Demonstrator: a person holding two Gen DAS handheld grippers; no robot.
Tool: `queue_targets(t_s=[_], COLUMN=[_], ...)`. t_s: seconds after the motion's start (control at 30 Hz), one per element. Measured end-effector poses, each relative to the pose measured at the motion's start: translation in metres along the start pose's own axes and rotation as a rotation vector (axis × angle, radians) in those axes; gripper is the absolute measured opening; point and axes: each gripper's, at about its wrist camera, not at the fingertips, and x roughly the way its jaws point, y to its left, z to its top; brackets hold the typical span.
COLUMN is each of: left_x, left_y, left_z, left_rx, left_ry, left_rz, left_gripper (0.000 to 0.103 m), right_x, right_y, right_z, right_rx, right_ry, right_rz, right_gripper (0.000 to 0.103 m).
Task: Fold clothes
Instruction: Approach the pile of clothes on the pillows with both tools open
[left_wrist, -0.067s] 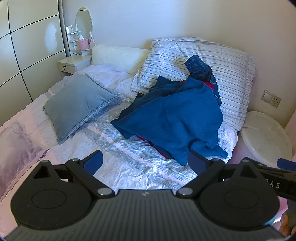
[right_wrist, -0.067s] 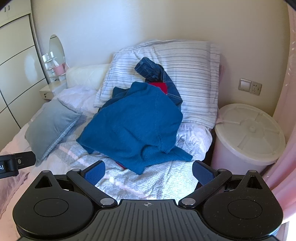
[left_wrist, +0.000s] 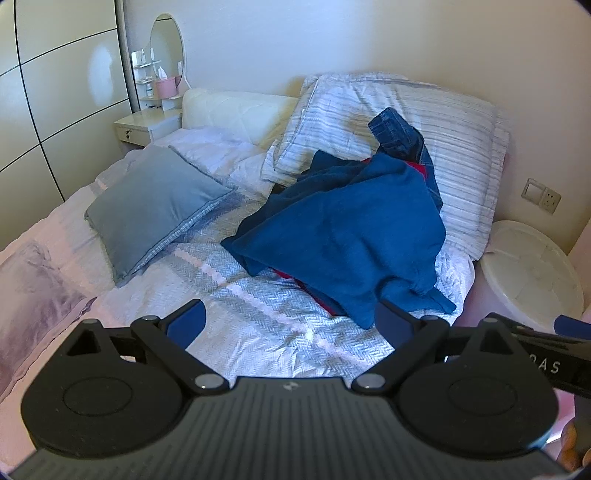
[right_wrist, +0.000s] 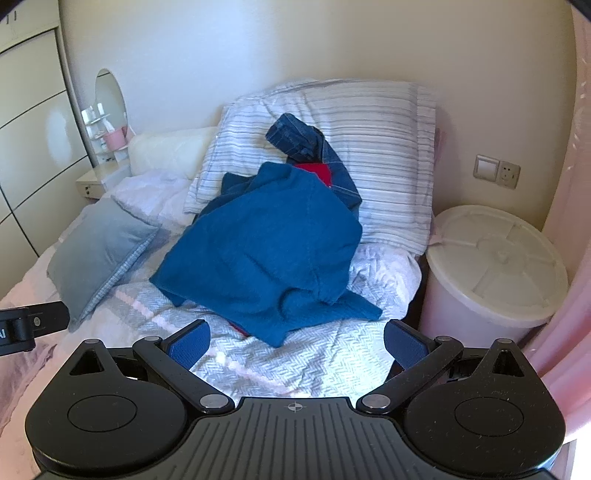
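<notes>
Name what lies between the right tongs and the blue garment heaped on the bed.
Only bare herringbone bedspread lies between the open right tongs and the blue garment; the right wrist view shows this.

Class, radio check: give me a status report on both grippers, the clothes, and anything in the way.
Left gripper open, empty. Right gripper open, empty. Blue sweater heaped unfolded on the bed, over jeans and a red garment. Nothing between grippers and heap.

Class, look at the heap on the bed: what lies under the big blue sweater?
Under the blue sweater red cloth peeks out, and denim jeans rise behind it. How much else lies beneath stays covered.
</notes>
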Motion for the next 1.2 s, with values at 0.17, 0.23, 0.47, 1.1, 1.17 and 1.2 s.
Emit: queue_targets(t_s=[0.17,0.23,0.47,1.1,1.17,1.2], left_x=[0.009,0.006,-0.002,0.002,0.002,0.001], left_y=[0.000,0.008,0.029,0.036,0.036,0.037], left_z=[0.001,-0.002,-0.007,-0.005,-0.004,-0.004], left_rx=[0.003,-0.007,-0.030,-0.016,-0.013,-0.011], left_ry=[0.032,0.019,-0.005,-0.014,-0.017,-0.018], left_rz=[0.013,0.006,-0.023,-0.042,-0.046,-0.048], left_gripper=[0.096,0.097,0.096,0.096,0.097,0.096], right_x=[0.001,0.002,0.004,0.000,-0.001,-0.001], right_y=[0.003,0.005,0.010,0.015,0.015,0.016], right_z=[0.000,-0.001,-0.001,0.002,0.002,0.001], right_rx=[-0.003,-0.004,-0.009,0.005,0.007,0.007], right_ry=[0.009,0.012,0.024,0.023,0.022,0.021], right_rz=[-0.012,-0.017,-0.034,-0.059,-0.062,-0.063], right_gripper=[0.103,0.103,0.103,0.103,0.103,0.103])
